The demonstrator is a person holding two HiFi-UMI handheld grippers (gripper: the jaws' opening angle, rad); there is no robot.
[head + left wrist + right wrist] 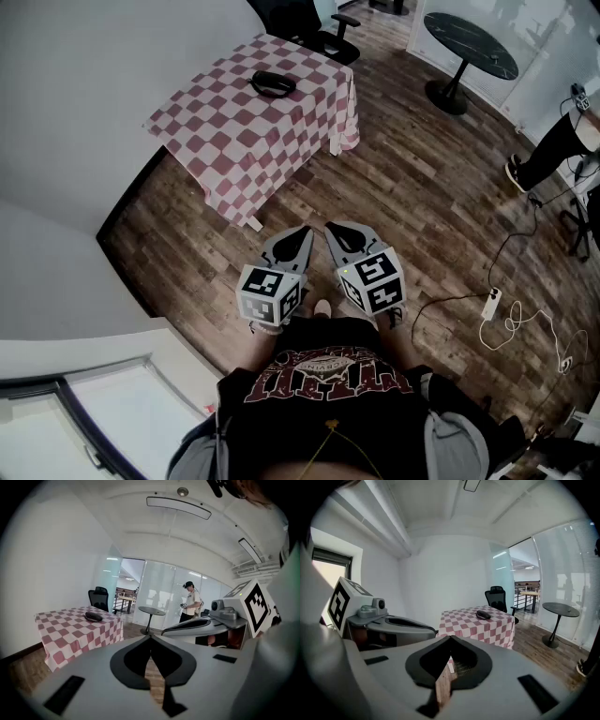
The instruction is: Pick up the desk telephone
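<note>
The desk telephone [273, 83] is a black, low set lying on a table [234, 141] covered with a red-and-white checked cloth, far ahead of me. It also shows small in the left gripper view as the telephone [93, 617] and in the right gripper view as the telephone [483, 615]. My left gripper [303, 232] and right gripper [332, 228] hang side by side close to my body over the wooden floor, well short of the table. Both point toward the table, jaws shut with nothing in them. The left gripper [150, 637] and right gripper [450, 638] show tips meeting.
A black office chair [314, 28] stands behind the table. A round dark table [469, 45] is at the back right. A person [553, 150] stands at the right edge. A power strip [492, 303] with cables lies on the floor to the right. White wall at left.
</note>
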